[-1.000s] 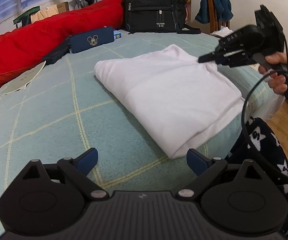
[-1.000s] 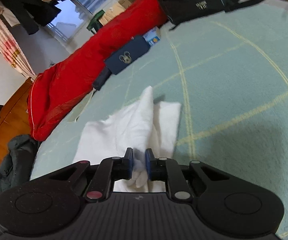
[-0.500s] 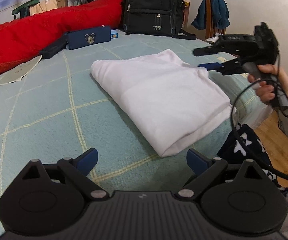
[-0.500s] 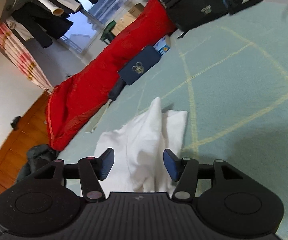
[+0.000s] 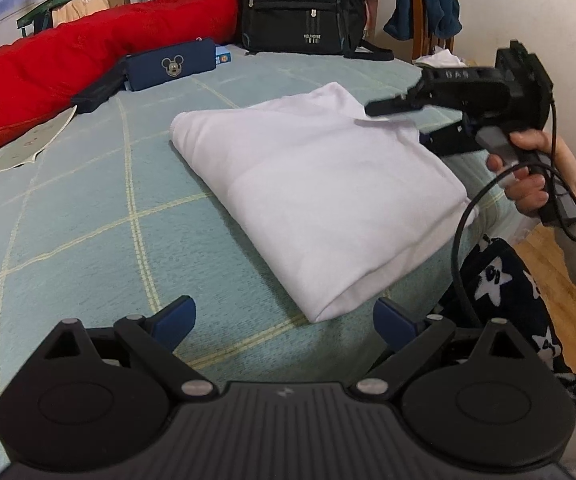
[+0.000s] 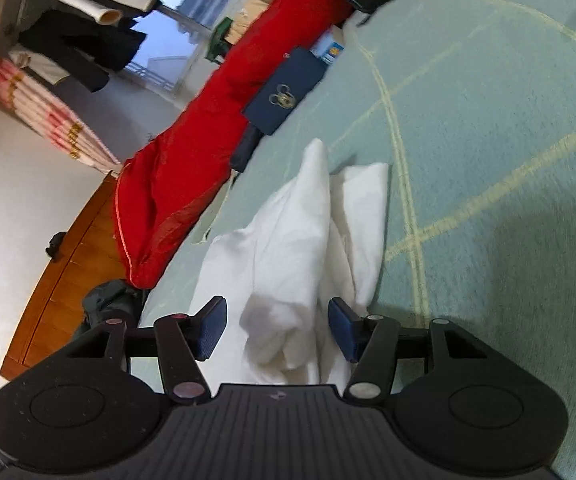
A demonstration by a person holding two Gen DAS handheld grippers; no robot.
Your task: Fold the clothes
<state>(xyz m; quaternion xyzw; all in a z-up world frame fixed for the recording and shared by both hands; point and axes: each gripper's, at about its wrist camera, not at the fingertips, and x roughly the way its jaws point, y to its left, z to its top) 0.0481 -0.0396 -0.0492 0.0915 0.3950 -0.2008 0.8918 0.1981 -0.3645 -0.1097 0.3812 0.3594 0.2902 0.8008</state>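
Both grippers' jaws gape beside white garment (image 5: 320, 184).

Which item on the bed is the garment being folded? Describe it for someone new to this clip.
Start from the pale green checked bedspread. Near its edge lies a white folded garment, a thick rectangle. It is the only white cloth there; the neighbouring red quilt and navy pouch lie farther back.

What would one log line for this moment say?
stage: fold done | white garment: folded on bed | left gripper: open, free | right gripper: open, free
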